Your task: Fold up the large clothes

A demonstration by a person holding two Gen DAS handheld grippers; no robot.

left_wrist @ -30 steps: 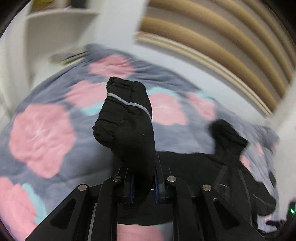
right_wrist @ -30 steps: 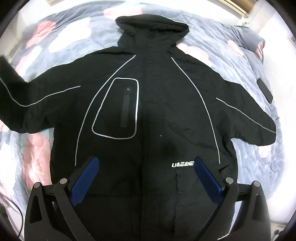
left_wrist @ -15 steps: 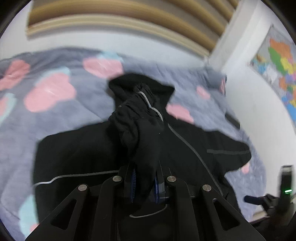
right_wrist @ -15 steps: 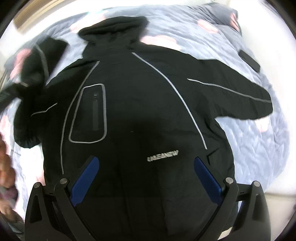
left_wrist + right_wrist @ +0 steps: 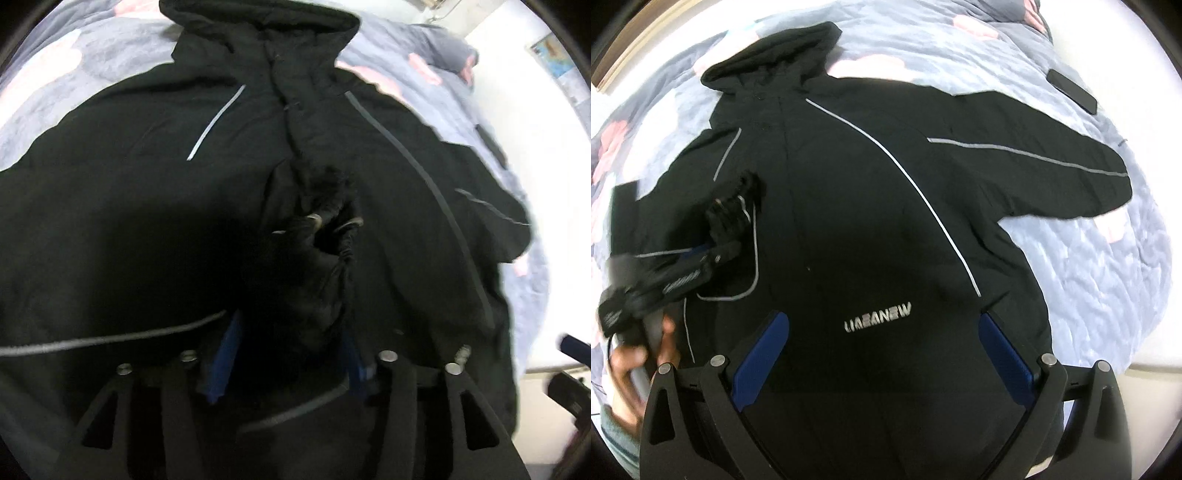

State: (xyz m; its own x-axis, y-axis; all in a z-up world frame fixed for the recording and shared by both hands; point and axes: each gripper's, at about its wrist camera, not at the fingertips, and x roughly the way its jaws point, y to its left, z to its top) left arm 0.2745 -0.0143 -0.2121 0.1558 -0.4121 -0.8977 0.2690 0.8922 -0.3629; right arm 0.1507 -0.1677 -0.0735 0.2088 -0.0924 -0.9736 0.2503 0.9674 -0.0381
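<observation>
Between my left gripper's [image 5: 291, 354] opening blue pads, the black padded jacket's [image 5: 886, 221] bunched sleeve cuff [image 5: 325, 229] should drop flat across the chest; right gripper [image 5: 882, 350] hangs wide, empty.

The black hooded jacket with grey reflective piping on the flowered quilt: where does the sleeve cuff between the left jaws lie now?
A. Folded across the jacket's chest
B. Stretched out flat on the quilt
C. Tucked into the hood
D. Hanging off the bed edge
A. In the left wrist view the sleeve cuff lies over the chest of the black hooded jacket, between the opening jaws of the left gripper.
</observation>
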